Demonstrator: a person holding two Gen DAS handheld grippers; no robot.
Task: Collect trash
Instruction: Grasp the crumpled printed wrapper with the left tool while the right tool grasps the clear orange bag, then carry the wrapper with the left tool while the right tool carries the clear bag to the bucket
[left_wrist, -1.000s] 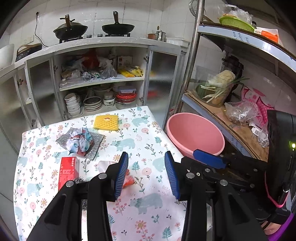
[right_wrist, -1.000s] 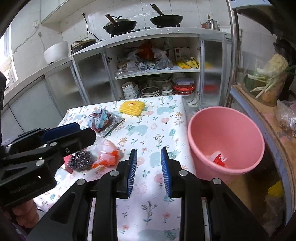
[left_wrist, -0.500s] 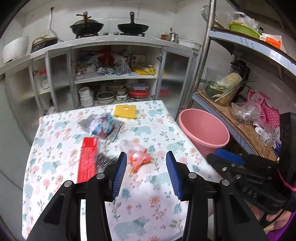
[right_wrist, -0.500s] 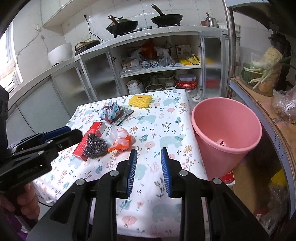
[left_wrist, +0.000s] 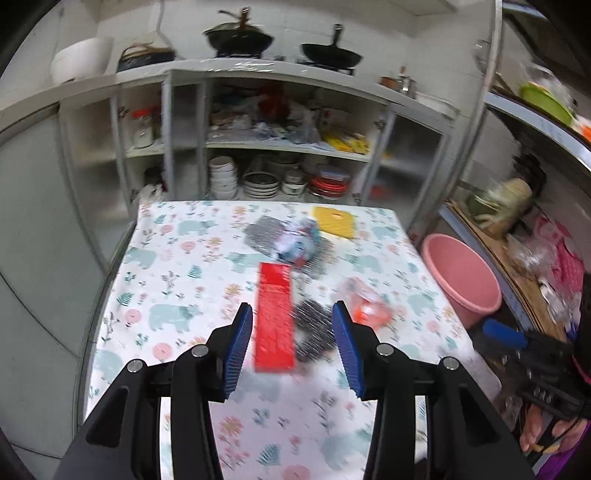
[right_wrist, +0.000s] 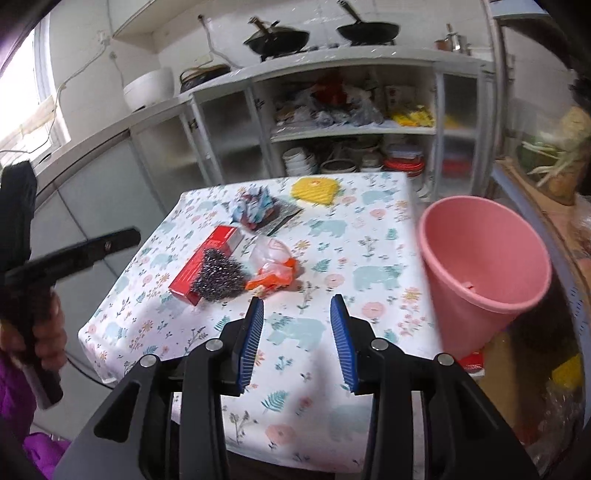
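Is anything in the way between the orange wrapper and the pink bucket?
Nothing visible is. Between the orange wrapper and the pink bucket lies only bare tablecloth. The scrubber and red box sit on the wrapper's other side. Both the left gripper and the right gripper are open and hold nothing.

Left hand-held gripper (left_wrist: 291, 343) pulled back and swung left; red box (left_wrist: 275, 319) and steel scrubber (left_wrist: 314, 328) now lie between its fingers. Right hand-held gripper (right_wrist: 297, 339) retreated from the surface (right_wrist: 332, 258); its jaws have spread wider.
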